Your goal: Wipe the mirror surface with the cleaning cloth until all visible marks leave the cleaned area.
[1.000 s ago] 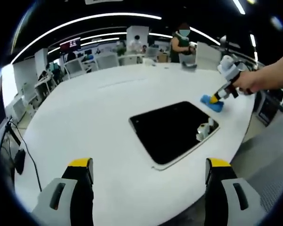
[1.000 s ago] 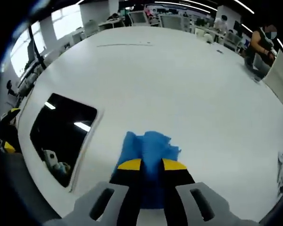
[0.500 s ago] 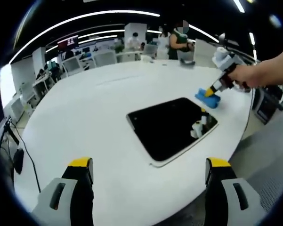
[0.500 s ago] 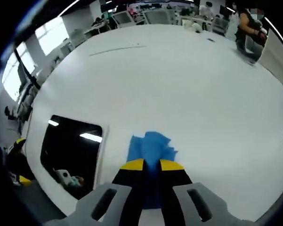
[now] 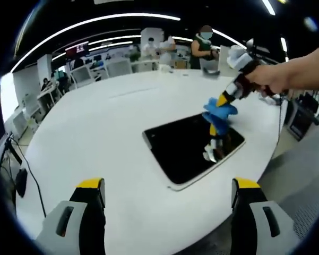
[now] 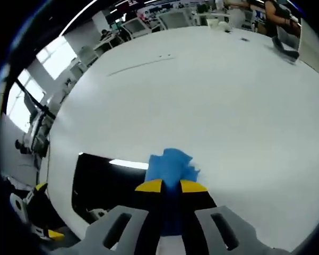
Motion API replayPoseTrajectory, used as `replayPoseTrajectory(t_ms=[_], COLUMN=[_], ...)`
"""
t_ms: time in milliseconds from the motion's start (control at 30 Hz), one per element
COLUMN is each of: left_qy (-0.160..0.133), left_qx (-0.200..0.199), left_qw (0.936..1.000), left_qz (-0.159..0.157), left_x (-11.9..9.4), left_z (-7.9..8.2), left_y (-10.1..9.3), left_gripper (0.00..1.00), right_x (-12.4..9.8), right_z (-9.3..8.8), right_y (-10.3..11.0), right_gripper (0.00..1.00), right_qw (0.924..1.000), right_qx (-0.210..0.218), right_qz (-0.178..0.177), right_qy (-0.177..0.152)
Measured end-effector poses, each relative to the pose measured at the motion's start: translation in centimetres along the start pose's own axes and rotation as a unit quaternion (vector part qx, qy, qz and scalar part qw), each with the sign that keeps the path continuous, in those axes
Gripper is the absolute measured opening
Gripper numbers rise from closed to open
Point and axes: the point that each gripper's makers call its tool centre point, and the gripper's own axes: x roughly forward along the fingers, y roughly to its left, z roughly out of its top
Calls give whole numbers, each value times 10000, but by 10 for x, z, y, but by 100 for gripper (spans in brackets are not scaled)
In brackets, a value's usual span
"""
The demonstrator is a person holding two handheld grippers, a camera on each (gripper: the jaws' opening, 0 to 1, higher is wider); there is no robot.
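Observation:
A dark rectangular mirror (image 5: 194, 147) lies flat on the white table (image 5: 106, 133), ahead of my left gripper (image 5: 164, 202), whose yellow-tipped jaws stand wide apart with nothing between them. My right gripper (image 5: 223, 99), held by a person's hand, hangs just above the mirror's far right corner, shut on the blue cleaning cloth (image 5: 218, 109). In the right gripper view the blue cloth (image 6: 171, 167) sticks out past the closed jaws of my right gripper (image 6: 171, 186), over the mirror's (image 6: 103, 186) edge. Marks on the glass cannot be made out.
The white table (image 6: 212, 95) is large and oval, with bare surface all around the mirror. Desks, chairs and monitors (image 5: 117, 66) stand beyond its far edge, where a person (image 5: 203, 48) stands. A cable (image 5: 29, 170) hangs off the left side.
My right gripper has lifted the blue cloth off the table and carried it left, from beside the mirror to over its far right corner. The left gripper has stayed put.

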Motion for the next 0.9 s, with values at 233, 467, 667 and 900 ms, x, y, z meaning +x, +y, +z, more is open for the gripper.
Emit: replayPoseTrajectory(t_ms=[233,467,667,900], left_qy=[-58,-126,-13,-67], left_qx=[-111,398,448,489], left_qw=[9998,9984,9979,9971], left_qz=[-124,-370,-476,-573], left_x=[3,0,-1,5], left_z=[1,14,9,7], left_y=[-3,-21,-21,-26], left_gripper=[100,99,99,99], right_x=[11,17,18,29], right_z=[-3,-6,-7,-4], right_y=[20,34,45,72], right_gripper=[6,5,5,5], right_qw=[9999,9993,9992,9991], right_qx=[-48,-317,-333,-340], right_qz=[6,-111,-152,-33], right_qy=[102,156,171,258])
